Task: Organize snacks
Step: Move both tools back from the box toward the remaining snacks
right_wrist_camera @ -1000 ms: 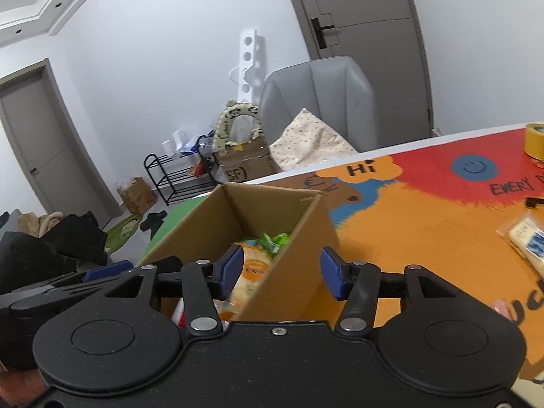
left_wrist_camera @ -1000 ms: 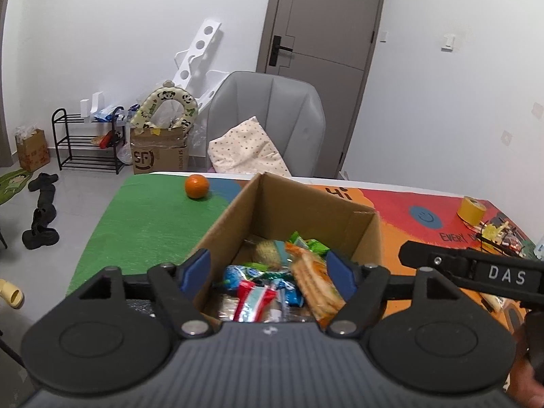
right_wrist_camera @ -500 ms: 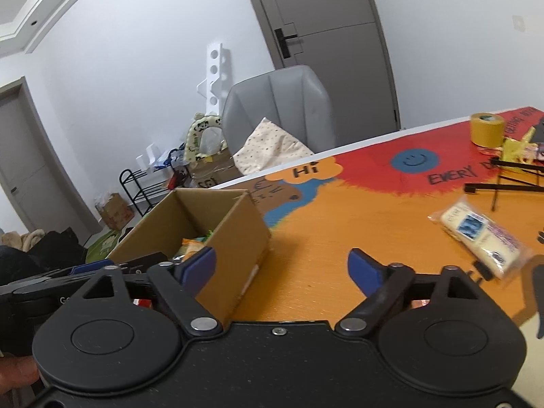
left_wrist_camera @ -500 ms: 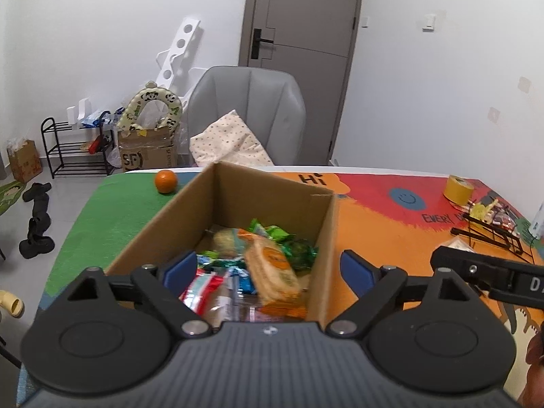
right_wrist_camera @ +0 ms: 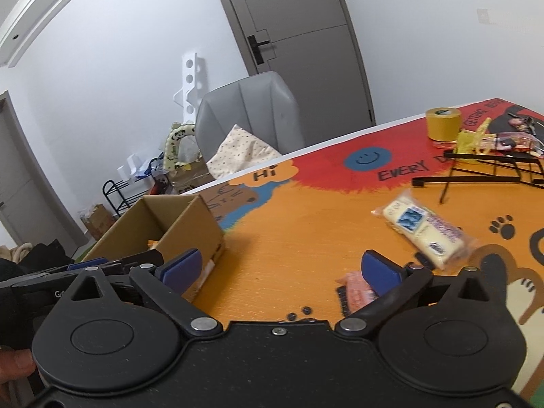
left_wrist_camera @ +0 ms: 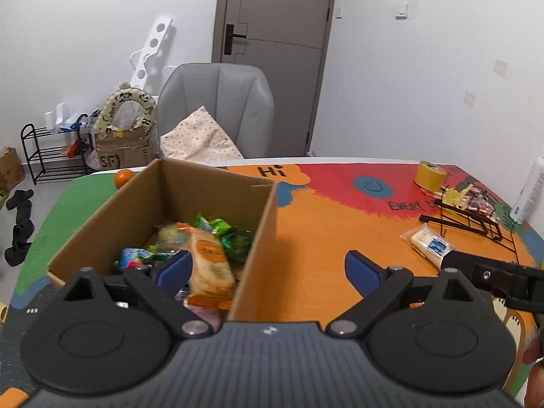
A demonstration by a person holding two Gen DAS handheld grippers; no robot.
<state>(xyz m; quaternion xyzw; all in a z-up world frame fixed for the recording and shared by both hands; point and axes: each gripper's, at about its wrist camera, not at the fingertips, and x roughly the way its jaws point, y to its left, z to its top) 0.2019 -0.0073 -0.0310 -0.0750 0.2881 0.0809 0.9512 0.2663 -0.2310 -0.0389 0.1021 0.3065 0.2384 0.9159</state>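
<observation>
A: Where are the snacks?

B: Most lie in the open cardboard box [left_wrist_camera: 261,238] on the desk [left_wrist_camera: 323,238]: an orange-wrapped biscuit pack [left_wrist_camera: 209,261], green wrappers [left_wrist_camera: 231,231] behind it. Right of the box, well apart, a clear-wrapped white snack pack [right_wrist_camera: 425,231] lies on the orange part of the desk, and a pink packet [right_wrist_camera: 357,289] sits nearer.

A: And the jaws?

B: Left gripper [left_wrist_camera: 268,268]: jaws have just been opening, wide apart astride the box's right wall, not pressing it. Right gripper [right_wrist_camera: 282,268]: jaws also just opening, spread wide over bare desk right of the box, nothing between them.

A: Beyond that?

B: A yellow tape roll [right_wrist_camera: 443,124] and a black wire rack [right_wrist_camera: 493,170] farther right of the box; a grey chair [left_wrist_camera: 217,108] behind it.
</observation>
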